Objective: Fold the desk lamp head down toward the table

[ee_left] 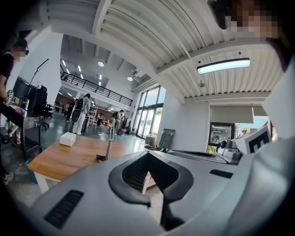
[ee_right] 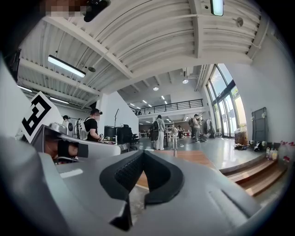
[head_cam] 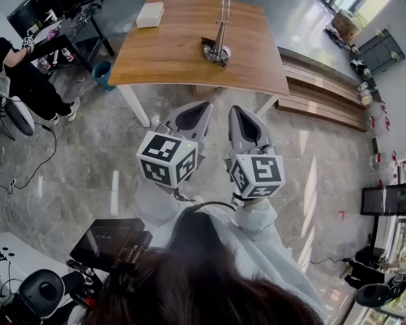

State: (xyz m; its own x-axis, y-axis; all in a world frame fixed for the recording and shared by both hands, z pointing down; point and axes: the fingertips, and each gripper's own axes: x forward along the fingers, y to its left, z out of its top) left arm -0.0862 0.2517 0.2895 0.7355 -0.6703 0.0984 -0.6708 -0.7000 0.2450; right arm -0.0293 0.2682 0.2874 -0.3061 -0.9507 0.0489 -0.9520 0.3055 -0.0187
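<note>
open-plan workspace: mezzanine railing (ee_left: 94,87), tall windows (ee_left: 148,115), wooden table (head_cam: 190,51).

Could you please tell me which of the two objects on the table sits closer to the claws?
The desk lamp, the upright metal pole on a round base; the white box lies farther, at the far edge of the table.
</note>
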